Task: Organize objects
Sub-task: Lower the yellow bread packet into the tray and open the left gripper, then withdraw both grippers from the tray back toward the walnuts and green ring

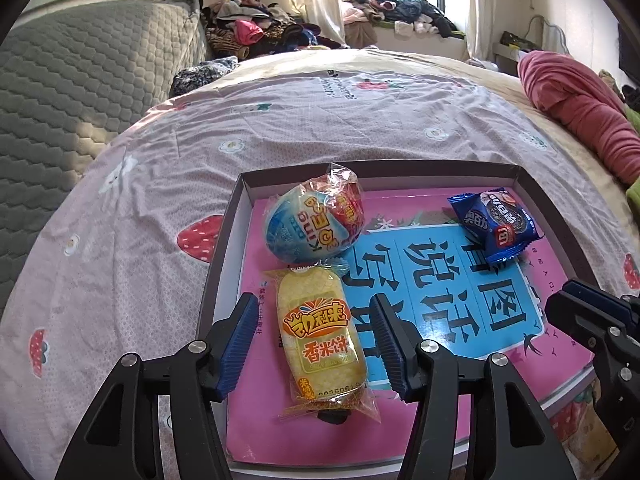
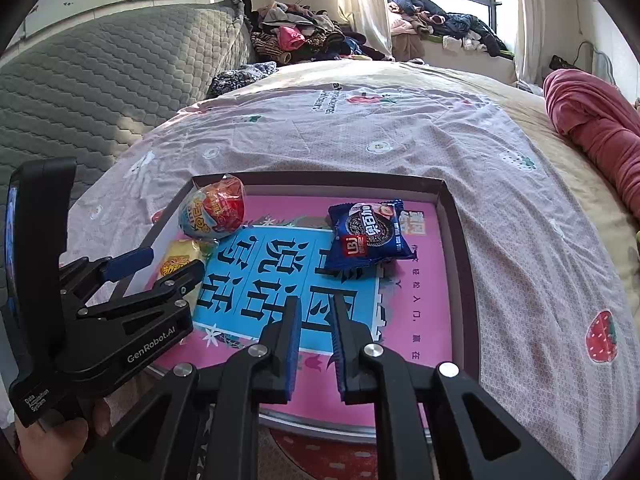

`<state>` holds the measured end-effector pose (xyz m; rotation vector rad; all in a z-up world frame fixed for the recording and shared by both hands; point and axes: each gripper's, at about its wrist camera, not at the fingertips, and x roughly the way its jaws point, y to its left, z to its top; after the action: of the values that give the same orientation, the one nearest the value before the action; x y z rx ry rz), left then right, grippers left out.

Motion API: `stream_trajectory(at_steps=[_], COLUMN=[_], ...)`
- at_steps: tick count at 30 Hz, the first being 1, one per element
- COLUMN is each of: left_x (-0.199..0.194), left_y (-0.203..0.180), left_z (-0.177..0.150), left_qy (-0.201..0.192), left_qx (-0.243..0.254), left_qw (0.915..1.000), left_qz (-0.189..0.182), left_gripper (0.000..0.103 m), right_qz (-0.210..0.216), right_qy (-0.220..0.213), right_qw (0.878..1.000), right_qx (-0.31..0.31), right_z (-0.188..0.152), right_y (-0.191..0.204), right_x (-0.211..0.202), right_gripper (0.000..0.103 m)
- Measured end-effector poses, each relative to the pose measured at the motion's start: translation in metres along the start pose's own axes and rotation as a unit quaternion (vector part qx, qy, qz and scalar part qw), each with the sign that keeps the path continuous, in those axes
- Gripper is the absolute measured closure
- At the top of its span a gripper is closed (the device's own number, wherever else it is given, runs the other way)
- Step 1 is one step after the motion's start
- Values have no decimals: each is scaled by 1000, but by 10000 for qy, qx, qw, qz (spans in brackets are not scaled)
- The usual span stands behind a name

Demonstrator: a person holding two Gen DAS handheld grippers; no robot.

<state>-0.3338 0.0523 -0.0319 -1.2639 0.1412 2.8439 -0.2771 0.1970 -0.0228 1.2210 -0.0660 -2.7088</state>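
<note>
A shallow box (image 1: 224,240) is lying on a strawberry-print sheet (image 1: 140,208), filling the lower centre of both views, its floor covered by a pink and blue book (image 1: 460,304).

In the left wrist view the left gripper (image 1: 316,316) is standing wide, its blue pads on either side of the yellow cake (image 1: 320,340) without touching it. The cake is lying lengthwise in the lower middle of the frame, its far end just beside the egg (image 1: 314,220), which is sitting in the box's upper left corner. The blue packet (image 1: 496,224) is resting at the upper right of the box, well apart from both.

In the right wrist view the right gripper (image 2: 316,340) is showing at the bottom centre with its fingers narrow and nothing between them, hanging over the near part of the book. The left gripper is reaching in from the left of that frame, a hand (image 2: 60,440) gripping it at the lower left.
</note>
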Motion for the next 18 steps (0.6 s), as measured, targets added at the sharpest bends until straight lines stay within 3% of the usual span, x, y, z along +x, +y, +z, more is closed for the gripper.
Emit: stream_trajectory(at_steps=[3,12,18], left_x=[-2,-21,-41], left_y=[2,13,20], left_z=[1,7,5], left_qy=[-7,-111,-83], left_qx=[-5,-111,-158], left_qw=[10000,9999,9998], left_qz=[-26,17,42], left_gripper=[32,22,20], right_qz=[8,82,26], right_qy=[-26,-107,-258], right_qw=[10000,9998,9996], right_qx=[33,124,70], right_z=[1,2,4], right_y=[-2,-4,1], right_x=[-3,-19,-44], right_gripper=[83,70,51])
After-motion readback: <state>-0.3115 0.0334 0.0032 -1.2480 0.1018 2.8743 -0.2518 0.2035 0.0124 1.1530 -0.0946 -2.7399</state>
